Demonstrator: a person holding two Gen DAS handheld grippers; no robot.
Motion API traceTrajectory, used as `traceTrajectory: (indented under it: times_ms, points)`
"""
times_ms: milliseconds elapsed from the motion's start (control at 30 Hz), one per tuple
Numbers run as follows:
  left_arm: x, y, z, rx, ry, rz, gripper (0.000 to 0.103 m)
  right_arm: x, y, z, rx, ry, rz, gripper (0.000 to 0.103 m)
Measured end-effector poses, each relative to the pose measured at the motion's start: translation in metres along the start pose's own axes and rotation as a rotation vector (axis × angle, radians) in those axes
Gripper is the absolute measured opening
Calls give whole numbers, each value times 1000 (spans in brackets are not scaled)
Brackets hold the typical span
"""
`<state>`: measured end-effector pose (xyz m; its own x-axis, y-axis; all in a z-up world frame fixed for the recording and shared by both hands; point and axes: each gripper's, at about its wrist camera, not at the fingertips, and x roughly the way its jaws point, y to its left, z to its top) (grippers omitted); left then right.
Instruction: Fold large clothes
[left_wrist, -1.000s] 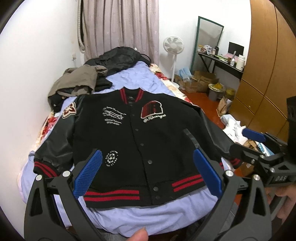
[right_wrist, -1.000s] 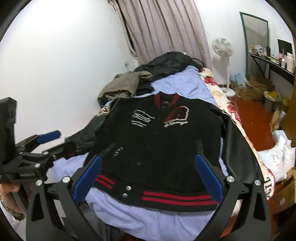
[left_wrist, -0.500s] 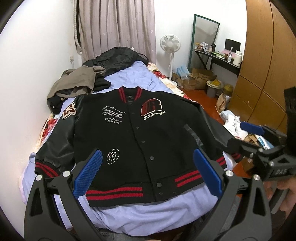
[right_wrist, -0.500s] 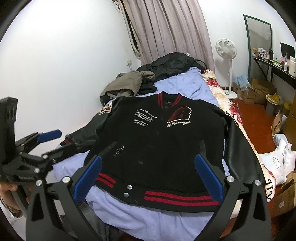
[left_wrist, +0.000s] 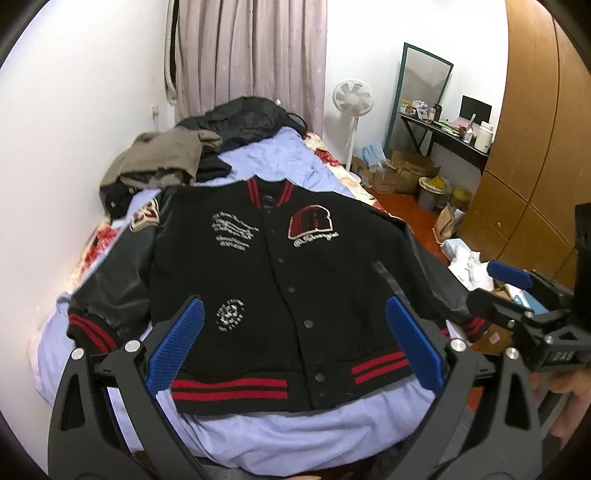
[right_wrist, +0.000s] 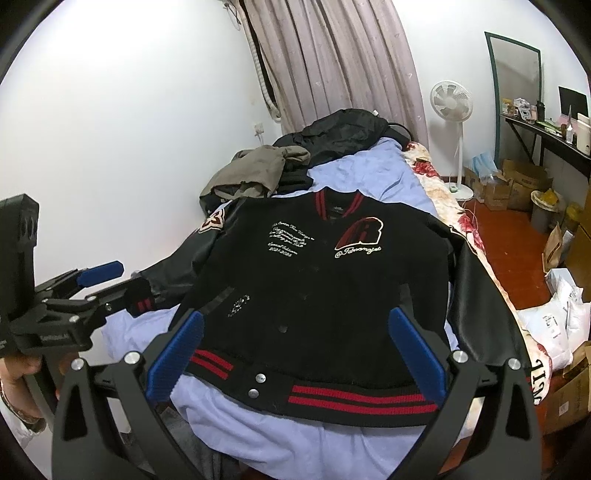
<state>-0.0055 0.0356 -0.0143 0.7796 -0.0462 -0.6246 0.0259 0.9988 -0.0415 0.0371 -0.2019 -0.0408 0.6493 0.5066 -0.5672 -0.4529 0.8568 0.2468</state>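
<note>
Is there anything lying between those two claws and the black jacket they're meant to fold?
Nothing visible is. The jacket lies spread flat, front up, on the bed sheet, with open air between it and both open claws, left and right. The pile of clothes sits beyond its collar, out of the way.

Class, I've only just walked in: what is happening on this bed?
A person holds a two-finger gripper in each hand above a black varsity jacket spread flat, front up, on the blue bedsheet. The left gripper and right gripper are both open and hold nothing. No fold has been made yet. Other clothes are heaped near the far end.
</note>
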Motion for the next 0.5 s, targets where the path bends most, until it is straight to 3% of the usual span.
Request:
traceTrajectory:
  times_ms: [100, 400, 500]
  points:
    - [-5, -6, 0, 47, -45, 37, 97, 1, -1, 2, 24, 6, 29, 98]
    - [-5, -10, -2, 55, -41, 29, 97, -2, 6, 2, 1, 3, 33, 98]
    - [-5, -13, -6, 79, -61, 34, 97, -5, 6, -1, 5, -10, 74, 98]
